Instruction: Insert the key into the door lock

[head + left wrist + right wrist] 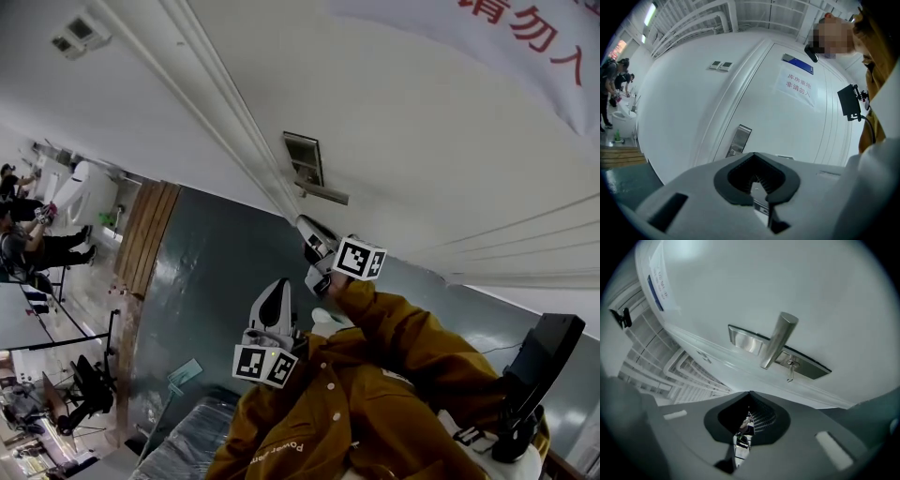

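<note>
In the right gripper view, a silver lever handle stands on its metal lock plate on the white door. A small metal key sits in the keyhole beside the handle's base, with a piece hanging from it. My right gripper is a short way back from the handle, shut and empty. In the head view it is close to the door, below the lock plate. My left gripper hangs further back from the door, shut with nothing in it. From the left gripper, the lock plate is some distance off.
A white sign with red characters hangs on the door. A black device on a stand is beside the person's brown sleeve. People work far off to the left. The floor is dark green.
</note>
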`<state>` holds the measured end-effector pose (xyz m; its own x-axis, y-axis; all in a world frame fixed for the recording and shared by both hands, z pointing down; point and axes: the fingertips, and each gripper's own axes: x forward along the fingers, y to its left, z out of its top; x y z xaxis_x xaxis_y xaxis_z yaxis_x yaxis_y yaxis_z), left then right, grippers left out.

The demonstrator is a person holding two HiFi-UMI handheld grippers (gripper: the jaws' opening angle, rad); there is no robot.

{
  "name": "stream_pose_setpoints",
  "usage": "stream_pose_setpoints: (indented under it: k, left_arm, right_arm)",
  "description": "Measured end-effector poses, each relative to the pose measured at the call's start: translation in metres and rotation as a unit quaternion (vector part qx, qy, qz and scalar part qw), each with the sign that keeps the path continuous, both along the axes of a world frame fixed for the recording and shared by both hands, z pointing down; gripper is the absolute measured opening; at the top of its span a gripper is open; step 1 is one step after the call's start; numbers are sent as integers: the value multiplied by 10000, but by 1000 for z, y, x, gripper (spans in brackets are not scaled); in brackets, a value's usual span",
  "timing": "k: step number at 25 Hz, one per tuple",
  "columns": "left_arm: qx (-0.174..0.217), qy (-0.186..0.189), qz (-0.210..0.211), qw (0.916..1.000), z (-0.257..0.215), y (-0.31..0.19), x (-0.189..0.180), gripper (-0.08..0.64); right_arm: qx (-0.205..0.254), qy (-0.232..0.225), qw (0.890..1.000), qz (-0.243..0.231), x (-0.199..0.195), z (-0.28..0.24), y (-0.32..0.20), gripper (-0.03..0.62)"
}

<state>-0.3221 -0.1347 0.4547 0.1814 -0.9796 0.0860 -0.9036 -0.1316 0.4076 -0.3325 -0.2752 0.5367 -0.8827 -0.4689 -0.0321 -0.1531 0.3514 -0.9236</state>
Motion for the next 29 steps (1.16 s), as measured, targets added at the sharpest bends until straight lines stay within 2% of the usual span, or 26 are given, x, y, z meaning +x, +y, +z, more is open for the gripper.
stream_pose_setpoints:
  k: [4,6,12,29]
  left_arm:
    - [58,38,50,10000,-1,-3,0,-3]
    - [80,50,64,9999,-1,-5,0,-3]
    - [43,87,88,9999,2,-7,4,-3]
    - [99,95,79,9999,-1,-14,2,-3]
  right_arm:
    - [770,611,9936,-561,22,-13,35,6]
    - [932,795,9902,-673,36,-14,47,5]
    - [990,863,9884,-757,55,-15,72,5]
    - [1177,836,9845,-996,48,-24,83,5]
